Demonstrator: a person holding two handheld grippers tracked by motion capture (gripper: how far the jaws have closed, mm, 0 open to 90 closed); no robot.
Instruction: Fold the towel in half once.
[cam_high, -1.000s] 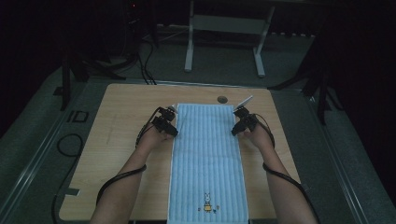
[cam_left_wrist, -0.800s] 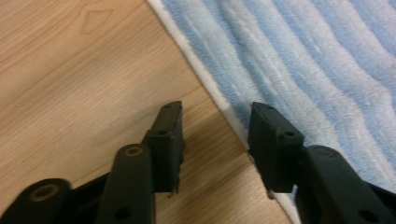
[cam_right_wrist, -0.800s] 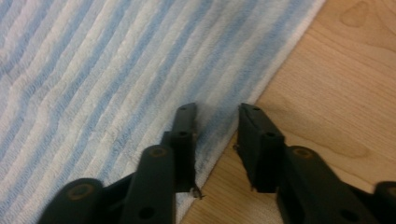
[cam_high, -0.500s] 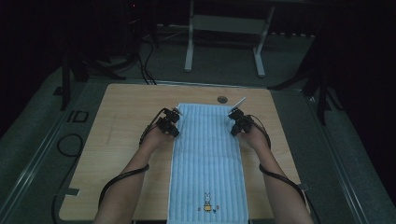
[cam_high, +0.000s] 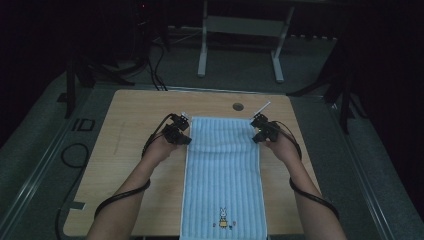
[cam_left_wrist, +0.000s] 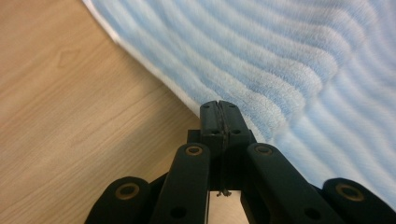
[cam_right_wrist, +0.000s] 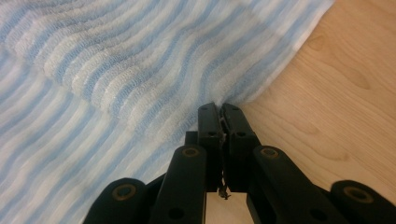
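wooden table (cam_high: 125, 150) bears towel (cam_high: 223, 170), edges pinched by both tongs.

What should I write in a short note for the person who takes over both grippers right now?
Left gripper: jaws shut on the left edge of the towel, near its far corner.
Right gripper: jaws shut on the towel's right edge, near the other far corner.
Towel: light blue, striped, lying lengthwise on the wooden table, small rabbit picture at the near end; the cloth ripples up at both grips.
Done: both far corners are pinched.
Left: probably lift the far end and bring it toward the near end to fold it; no fold is made yet.
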